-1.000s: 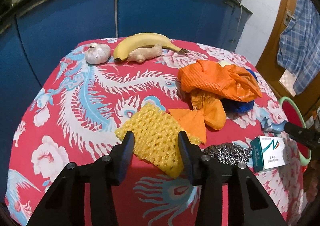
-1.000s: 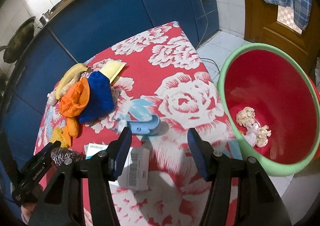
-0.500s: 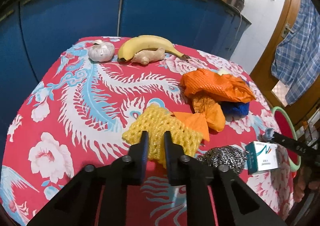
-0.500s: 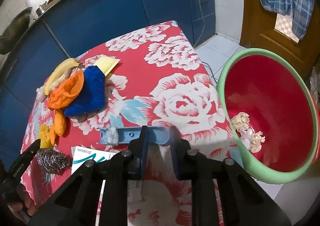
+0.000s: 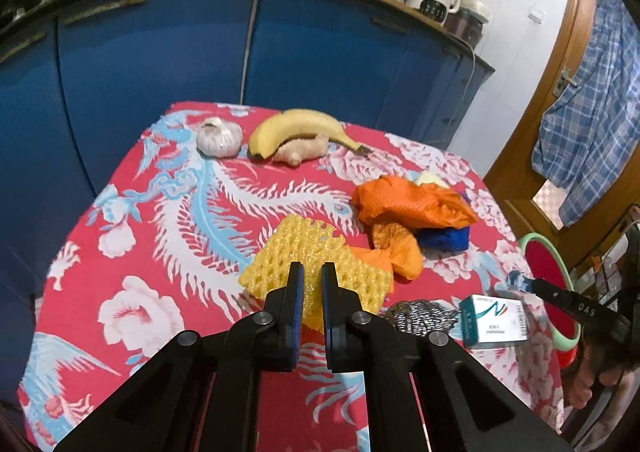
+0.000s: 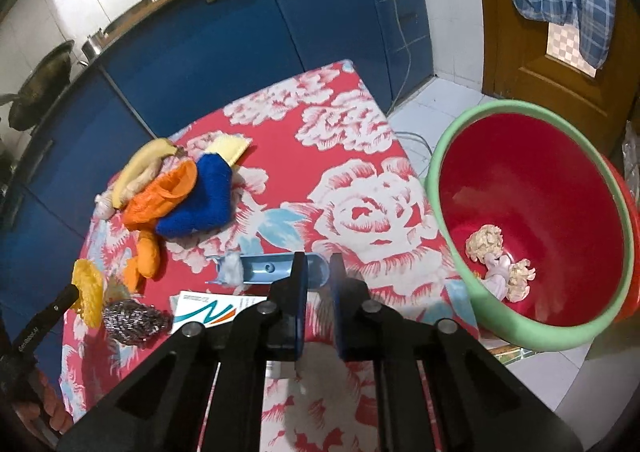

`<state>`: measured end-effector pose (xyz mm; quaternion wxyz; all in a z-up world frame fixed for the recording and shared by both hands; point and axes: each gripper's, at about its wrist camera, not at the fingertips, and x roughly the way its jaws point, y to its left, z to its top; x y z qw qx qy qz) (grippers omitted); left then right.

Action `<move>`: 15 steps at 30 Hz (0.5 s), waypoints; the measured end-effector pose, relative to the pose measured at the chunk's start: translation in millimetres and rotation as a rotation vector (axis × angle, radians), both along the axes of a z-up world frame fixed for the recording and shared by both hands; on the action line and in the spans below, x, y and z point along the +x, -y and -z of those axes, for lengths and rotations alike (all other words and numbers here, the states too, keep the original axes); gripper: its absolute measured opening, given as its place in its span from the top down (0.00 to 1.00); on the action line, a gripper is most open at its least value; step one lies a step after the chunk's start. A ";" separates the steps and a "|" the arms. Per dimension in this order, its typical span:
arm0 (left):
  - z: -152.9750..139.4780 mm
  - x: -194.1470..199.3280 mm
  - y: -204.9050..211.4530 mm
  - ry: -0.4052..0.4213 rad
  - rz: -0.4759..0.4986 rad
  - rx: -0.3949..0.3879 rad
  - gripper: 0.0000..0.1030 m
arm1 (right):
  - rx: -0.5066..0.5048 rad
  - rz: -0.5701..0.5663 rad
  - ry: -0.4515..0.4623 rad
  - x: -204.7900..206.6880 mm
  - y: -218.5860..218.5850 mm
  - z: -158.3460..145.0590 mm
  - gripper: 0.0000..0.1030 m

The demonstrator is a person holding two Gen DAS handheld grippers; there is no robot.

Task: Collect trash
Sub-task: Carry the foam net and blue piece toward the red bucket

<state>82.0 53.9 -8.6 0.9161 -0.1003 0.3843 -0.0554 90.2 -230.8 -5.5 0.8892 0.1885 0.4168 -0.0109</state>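
My left gripper (image 5: 311, 272) is shut on the yellow foam net (image 5: 280, 256) and holds its near edge above the red flowered tablecloth (image 5: 160, 252). The net also shows in the right wrist view (image 6: 90, 292). My right gripper (image 6: 318, 264) is shut on a blue plastic tube (image 6: 264, 268) with a white wad at its far end, held above the table. The tube also shows in the left wrist view (image 5: 518, 281). A red bin with a green rim (image 6: 452, 252) stands to the right of the table and holds crumpled paper (image 6: 500, 260).
On the table lie an orange bag (image 5: 408, 204), a blue cloth (image 6: 200, 196), a steel scourer (image 5: 420, 314), a white medicine box (image 5: 494, 322), a banana (image 5: 300, 128), ginger (image 5: 300, 148) and garlic (image 5: 218, 138). Blue cabinets (image 5: 160, 52) stand behind.
Both grippers have shut, the left on the yellow foam net and the right on the blue tube, and both have risen with their loads.
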 end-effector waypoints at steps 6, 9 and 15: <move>-20.1 -5.6 8.5 0.037 0.028 -0.014 0.92 | 0.006 0.022 0.044 -13.9 7.0 -15.5 0.87; -30.2 -7.3 18.5 0.061 0.055 -0.006 0.92 | 0.008 0.035 0.065 -21.9 12.0 -22.2 0.87; -45.1 -8.6 42.8 0.091 0.124 -0.006 0.92 | 0.007 0.073 0.086 -37.9 25.2 -32.8 0.87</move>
